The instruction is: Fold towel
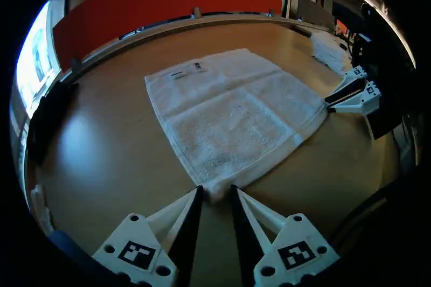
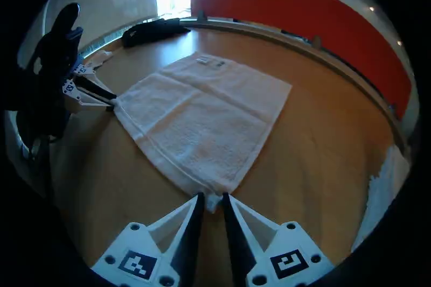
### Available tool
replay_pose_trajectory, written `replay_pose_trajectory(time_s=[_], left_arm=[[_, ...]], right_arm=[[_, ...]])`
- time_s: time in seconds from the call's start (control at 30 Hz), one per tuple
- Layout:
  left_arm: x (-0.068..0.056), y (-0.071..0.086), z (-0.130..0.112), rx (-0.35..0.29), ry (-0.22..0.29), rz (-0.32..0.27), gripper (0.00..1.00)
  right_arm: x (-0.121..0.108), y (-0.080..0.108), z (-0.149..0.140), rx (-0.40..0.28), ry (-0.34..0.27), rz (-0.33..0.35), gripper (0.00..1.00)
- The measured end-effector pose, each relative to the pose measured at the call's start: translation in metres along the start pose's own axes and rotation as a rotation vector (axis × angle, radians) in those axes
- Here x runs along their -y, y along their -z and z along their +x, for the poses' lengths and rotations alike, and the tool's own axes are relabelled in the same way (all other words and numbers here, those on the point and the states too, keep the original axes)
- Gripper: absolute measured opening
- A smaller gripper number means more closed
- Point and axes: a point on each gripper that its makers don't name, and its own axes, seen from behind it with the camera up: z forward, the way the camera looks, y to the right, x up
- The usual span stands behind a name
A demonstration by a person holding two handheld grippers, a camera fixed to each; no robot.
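Note:
A white towel [image 1: 231,109] lies spread flat on the wooden table [image 1: 108,141], its label tags at the far edge. In the left gripper view my left gripper [image 1: 215,189] is shut on the towel's near corner, low over the table. The right gripper [image 1: 329,106] pinches the neighbouring corner at the right. In the right gripper view the towel [image 2: 204,114] stretches away from my right gripper [image 2: 213,196], which is shut on its closest corner. The left gripper [image 2: 112,102], held by a dark-sleeved hand, grips the corner at the left.
A red partition [image 1: 161,1] runs behind the table's far edge. More white cloth [image 1: 329,50] lies at the far right of the table and shows as white cloth [image 2: 383,190] in the right gripper view. A black bag [image 2: 153,29] sits by the window.

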Motion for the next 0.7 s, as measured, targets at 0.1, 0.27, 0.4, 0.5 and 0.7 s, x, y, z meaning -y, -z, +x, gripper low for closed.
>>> replay_pose_trajectory(time_s=[0.1, 0.27, 0.4, 0.5, 0.7], left_arm=[[0.002, 0.000, 0.000, 0.003, 0.008, 0.007, 0.23], [0.004, -0.001, 0.001, 0.004, 0.023, 0.014, 0.17], [0.003, 0.000, 0.003, 0.003, 0.046, 0.011, 0.16], [0.002, 0.003, 0.007, -0.003, 0.064, 0.010, 0.16], [-0.001, 0.017, 0.022, -0.021, 0.094, 0.009, 0.16]], right_arm=[[0.001, 0.000, 0.001, 0.004, -0.015, 0.009, 0.23], [0.005, 0.001, 0.004, 0.003, -0.022, 0.020, 0.20], [0.004, 0.003, 0.008, -0.003, -0.010, 0.010, 0.19], [0.003, 0.008, 0.012, -0.012, -0.008, 0.004, 0.19], [0.000, 0.023, 0.028, -0.050, -0.031, -0.003, 0.19]])
